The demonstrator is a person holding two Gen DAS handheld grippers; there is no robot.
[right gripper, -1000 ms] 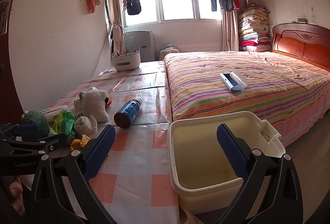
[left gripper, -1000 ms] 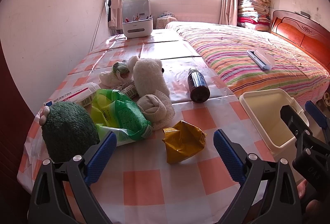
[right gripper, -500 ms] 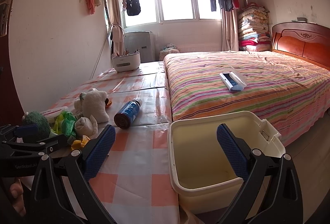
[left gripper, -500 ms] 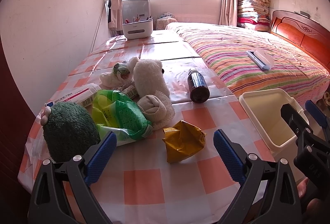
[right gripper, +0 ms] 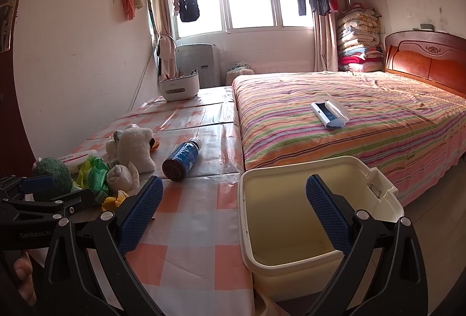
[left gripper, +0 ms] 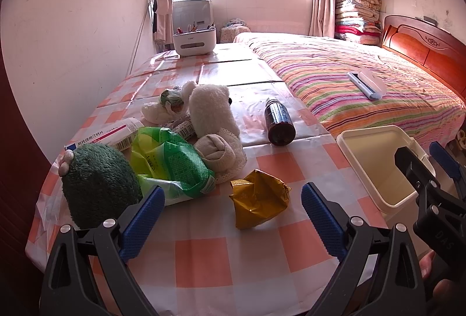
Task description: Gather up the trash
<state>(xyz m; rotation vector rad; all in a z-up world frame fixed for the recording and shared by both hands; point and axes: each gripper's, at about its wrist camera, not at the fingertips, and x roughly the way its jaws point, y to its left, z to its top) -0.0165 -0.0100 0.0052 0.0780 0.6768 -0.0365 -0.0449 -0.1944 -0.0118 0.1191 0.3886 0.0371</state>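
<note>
No shift; toys [left gripper: 99, 185] beside wrapper [left gripper: 257, 201].

Orange-checked tablecloth [left gripper: 204, 260], gold wrapper [left gripper: 257, 198], cream bin [right gripper: 294, 217].

Slight drift of left gripper [left gripper: 230, 209] view, table items a touch lower; otherwise no visible change.

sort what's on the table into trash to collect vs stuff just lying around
Likely for the job:
- crumpled gold wrapper
- green plastic bag
- cream bin beside the table, empty
- left gripper and right gripper, both open

Probably just lying about:
- green plush toy
- white plush toy
- rolled sock
- dark bottle
- medicine box
</note>
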